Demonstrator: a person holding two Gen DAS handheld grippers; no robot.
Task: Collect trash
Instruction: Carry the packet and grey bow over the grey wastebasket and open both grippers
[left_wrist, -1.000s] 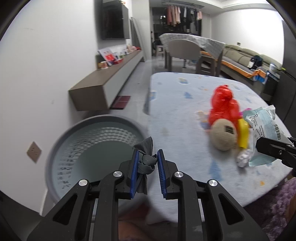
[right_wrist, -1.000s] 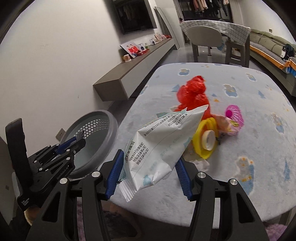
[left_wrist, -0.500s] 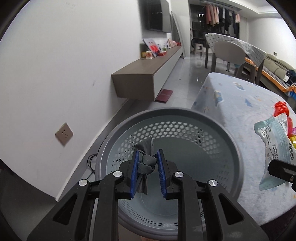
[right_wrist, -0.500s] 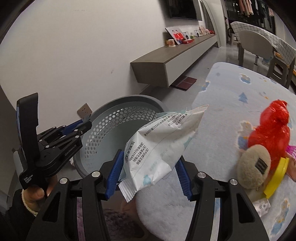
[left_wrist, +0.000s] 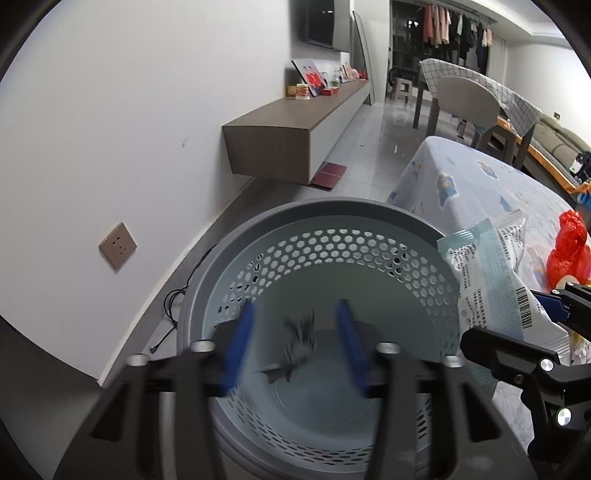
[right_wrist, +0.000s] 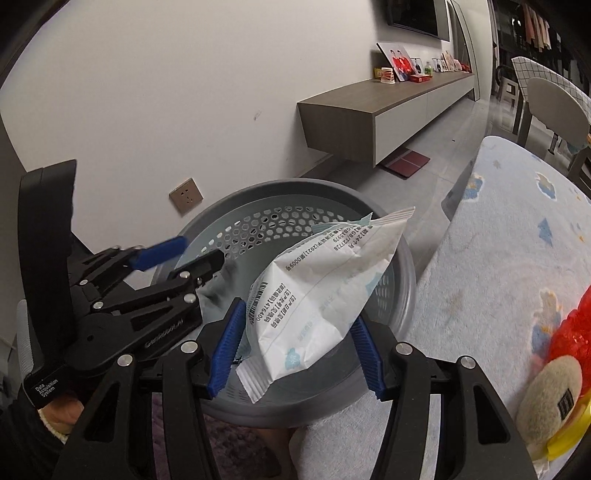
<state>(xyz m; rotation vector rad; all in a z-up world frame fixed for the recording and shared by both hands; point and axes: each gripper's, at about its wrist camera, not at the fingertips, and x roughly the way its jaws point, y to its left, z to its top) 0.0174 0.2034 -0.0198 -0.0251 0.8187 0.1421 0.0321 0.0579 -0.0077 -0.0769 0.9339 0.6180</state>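
Observation:
A grey perforated basket (left_wrist: 332, 218) stands on the floor beside the table; it also shows in the right wrist view (right_wrist: 295, 188). My left gripper (left_wrist: 299, 347) is open over the basket, and a dark grey knotted scrap (left_wrist: 297, 347) is blurred in the gap between its fingers, touching neither. My right gripper (right_wrist: 301, 347) is shut on a white and teal snack packet (right_wrist: 325, 291) above the basket's rim. The packet (left_wrist: 491, 280) and the left gripper (right_wrist: 177, 266) each show in the other view.
The table with a cloud-print cloth (right_wrist: 517, 258) lies to the right, bearing a red bag (right_wrist: 576, 332), a beige ball (right_wrist: 546, 395) and a yellow ring. A floating wall cabinet (left_wrist: 295, 136) and a wall socket (left_wrist: 117, 245) are on the left.
My left gripper has opened and let go of the grey scrap over the basket. My right gripper has carried the packet left, from the table to above the basket's rim.

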